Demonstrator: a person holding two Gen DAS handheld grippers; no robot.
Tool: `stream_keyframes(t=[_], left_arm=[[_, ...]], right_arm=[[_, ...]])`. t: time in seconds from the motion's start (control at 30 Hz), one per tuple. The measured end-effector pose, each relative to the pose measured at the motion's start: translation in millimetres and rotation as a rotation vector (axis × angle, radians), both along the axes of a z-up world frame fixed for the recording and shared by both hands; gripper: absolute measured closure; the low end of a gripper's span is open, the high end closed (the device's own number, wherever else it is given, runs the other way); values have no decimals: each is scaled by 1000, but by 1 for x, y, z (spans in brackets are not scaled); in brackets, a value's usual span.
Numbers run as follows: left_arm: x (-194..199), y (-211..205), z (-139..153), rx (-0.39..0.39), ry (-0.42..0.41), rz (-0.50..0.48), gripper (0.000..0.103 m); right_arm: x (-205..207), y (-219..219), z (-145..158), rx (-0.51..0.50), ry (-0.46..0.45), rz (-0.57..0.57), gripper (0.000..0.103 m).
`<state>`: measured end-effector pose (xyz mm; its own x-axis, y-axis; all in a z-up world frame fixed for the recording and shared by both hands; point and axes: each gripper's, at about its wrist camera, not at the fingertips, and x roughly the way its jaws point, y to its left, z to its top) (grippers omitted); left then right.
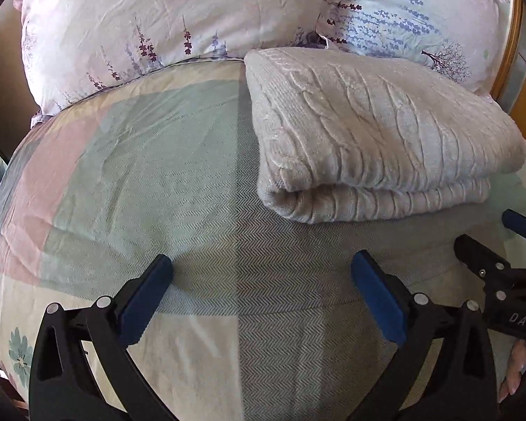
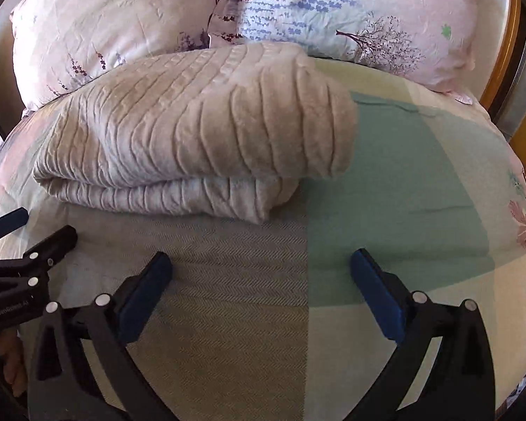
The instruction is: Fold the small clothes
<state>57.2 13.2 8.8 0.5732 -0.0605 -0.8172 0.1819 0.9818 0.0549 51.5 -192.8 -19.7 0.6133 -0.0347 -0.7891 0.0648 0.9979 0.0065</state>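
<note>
A beige ribbed knit garment lies folded in a thick stack on the bed, at the right of the left wrist view and left of centre in the right wrist view. My left gripper is open and empty, a short way in front of the stack's near left corner. My right gripper is open and empty, in front of the stack's near right end. Each gripper shows in the other's view: the right at the far right edge, the left at the far left edge.
The bed cover has pastel green, pink and cream patches. Two floral pillows lie behind the garment against a wooden headboard. The person's fingers show at the lower right.
</note>
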Motion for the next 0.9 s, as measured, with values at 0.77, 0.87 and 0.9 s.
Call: stream_keyframes(t=[0.77,0.87,0.9], left_arm=[[0,0,0,-6,1,-5,1],[0,0,1,-6,1,-5,1],[0,0,1,-6,1,-5,1]], right_arm=[[-1,0,0,2,-1,-1,2],[-1,0,0,2,-1,-2,2],[-1,0,0,2,-1,-2,2]])
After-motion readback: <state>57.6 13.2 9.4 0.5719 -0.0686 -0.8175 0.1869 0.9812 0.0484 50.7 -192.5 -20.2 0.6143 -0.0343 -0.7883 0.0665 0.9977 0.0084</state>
